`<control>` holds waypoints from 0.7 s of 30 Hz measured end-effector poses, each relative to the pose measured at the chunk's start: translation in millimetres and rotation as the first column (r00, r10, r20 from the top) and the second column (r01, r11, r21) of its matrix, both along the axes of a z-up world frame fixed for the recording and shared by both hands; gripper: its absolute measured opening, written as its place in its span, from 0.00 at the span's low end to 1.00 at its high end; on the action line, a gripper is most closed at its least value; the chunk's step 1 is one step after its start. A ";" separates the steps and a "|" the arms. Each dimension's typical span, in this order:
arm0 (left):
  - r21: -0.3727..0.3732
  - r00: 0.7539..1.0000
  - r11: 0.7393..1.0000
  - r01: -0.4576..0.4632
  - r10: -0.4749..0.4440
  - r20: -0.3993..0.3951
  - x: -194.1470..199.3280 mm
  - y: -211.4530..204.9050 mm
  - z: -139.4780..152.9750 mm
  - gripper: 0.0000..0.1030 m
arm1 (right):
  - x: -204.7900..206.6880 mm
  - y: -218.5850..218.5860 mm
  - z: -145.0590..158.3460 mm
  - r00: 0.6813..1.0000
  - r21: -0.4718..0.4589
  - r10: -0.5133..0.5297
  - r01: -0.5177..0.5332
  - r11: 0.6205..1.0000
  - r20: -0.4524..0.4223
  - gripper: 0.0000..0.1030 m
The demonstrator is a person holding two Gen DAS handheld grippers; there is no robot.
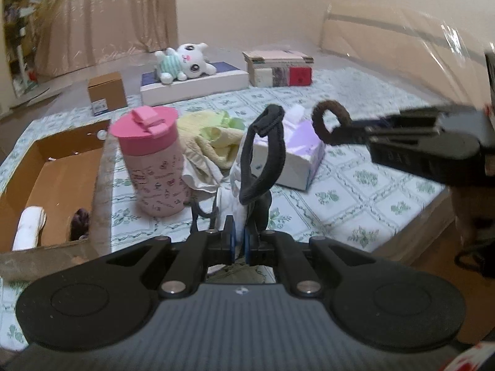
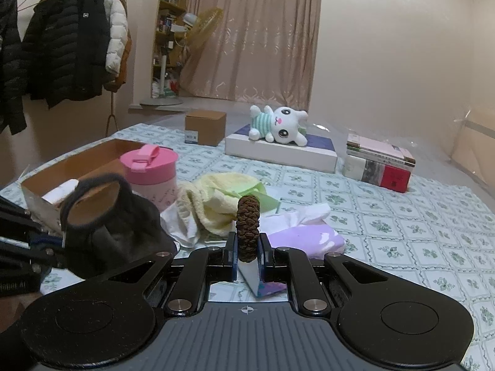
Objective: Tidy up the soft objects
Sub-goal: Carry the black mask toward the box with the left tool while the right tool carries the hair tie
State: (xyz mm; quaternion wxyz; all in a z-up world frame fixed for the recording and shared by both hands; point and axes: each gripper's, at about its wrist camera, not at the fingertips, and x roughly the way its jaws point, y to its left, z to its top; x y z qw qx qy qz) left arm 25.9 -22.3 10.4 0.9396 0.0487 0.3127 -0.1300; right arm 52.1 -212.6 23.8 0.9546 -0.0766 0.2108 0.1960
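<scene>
Both soft items lifted clear of the bed.
The left hand-held gripper point(image 1: 238, 241) is clenched on a black fabric mask with ear loops point(image 1: 263, 160); the right hand-held gripper point(image 2: 247, 255) pinches a brown knitted hair tie point(image 2: 247, 228), probably bound for the open cardboard box point(image 1: 55, 170) at the left.

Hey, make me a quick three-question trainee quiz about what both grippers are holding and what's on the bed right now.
1. True or false: the right gripper is shut on a brown fuzzy hair tie.
2. What does the left gripper hold? A) the pink lidded cup B) a black fabric piece with a looped band C) the yellow towel
3. Fill in: the white plush toy in a striped green shirt lies on a flat white ____.

Key: 1 true; 2 B; 3 box.
</scene>
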 end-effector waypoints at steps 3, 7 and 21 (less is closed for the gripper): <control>-0.014 1.000 1.000 -0.027 0.027 0.013 -3.6 11.2 7.2 0.04 | -2.9 4.4 2.0 1.000 0.001 0.013 -0.013 1.000 0.001 0.12; -0.028 0.998 0.998 -0.060 0.060 0.027 -8.1 24.7 15.2 0.04 | -6.0 10.7 3.5 1.000 0.006 0.031 -0.031 0.999 0.001 0.12; -0.035 0.989 0.991 -0.126 0.128 0.070 -22.3 50.1 36.4 0.04 | -12.8 35.1 7.2 0.995 0.011 0.097 -0.097 0.995 0.005 0.12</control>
